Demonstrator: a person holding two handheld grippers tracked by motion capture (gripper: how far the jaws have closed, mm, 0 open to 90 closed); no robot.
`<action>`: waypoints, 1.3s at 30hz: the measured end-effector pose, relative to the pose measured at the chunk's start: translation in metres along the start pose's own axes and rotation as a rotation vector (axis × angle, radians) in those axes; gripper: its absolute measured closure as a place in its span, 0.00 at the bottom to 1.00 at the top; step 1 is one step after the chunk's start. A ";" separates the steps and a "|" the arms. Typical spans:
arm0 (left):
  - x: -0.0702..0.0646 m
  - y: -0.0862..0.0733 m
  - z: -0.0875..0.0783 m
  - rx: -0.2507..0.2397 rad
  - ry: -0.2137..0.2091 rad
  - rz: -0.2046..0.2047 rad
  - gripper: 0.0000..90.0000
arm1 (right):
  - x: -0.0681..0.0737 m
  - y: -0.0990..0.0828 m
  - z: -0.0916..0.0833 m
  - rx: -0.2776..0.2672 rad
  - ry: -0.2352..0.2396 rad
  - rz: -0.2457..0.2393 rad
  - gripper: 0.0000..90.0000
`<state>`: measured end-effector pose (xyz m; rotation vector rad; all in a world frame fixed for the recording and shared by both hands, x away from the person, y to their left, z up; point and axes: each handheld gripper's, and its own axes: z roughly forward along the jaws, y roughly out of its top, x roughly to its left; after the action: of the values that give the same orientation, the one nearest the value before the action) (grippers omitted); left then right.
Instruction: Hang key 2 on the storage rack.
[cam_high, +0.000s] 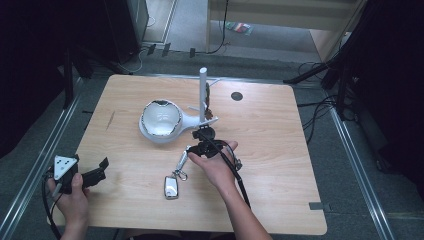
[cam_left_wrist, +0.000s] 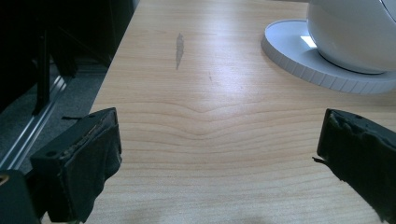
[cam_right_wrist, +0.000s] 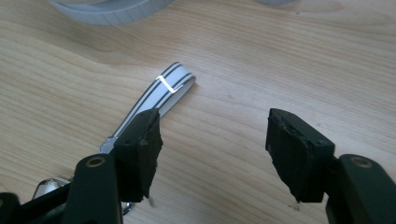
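A silver key fob (cam_high: 171, 187) lies on the wooden table (cam_high: 280, 165), joined by a ring to a shiny striped metal strap (cam_high: 183, 159). My right gripper (cam_high: 201, 146) hovers just above the strap's far end, pointing down at the table. In the right gripper view the strap (cam_right_wrist: 161, 91) runs under the left jaw, and the right gripper (cam_right_wrist: 215, 126) is open with bare wood between its pads. My left gripper (cam_high: 102, 167) rests near the table's front left corner. In its own view the left gripper (cam_left_wrist: 219, 126) is open with nothing between its jaws.
A white bowl-shaped dish (cam_high: 161, 120) on a round white base (cam_left_wrist: 299, 56) stands mid-table, with a white upright post (cam_high: 202, 95) and small hooks beside it. A small black disc (cam_high: 236, 96) lies at the back right. Cables and dark stands surround the table.
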<state>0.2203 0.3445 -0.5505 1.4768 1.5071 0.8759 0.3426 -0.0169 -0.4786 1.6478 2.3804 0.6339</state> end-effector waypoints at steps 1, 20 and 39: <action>0.000 0.000 0.000 0.000 0.000 0.000 0.00 | 0.000 0.000 0.000 0.000 0.000 0.000 0.41; 0.000 0.000 0.000 0.004 0.002 -0.003 0.00 | 0.029 -0.001 0.026 0.085 0.048 0.058 0.41; 0.001 0.001 0.001 0.011 0.004 -0.005 0.00 | 0.050 -0.005 0.041 0.126 0.039 0.057 0.51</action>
<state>0.2212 0.3450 -0.5504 1.4791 1.5201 0.8689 0.3349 0.0377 -0.5124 1.7746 2.4551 0.5408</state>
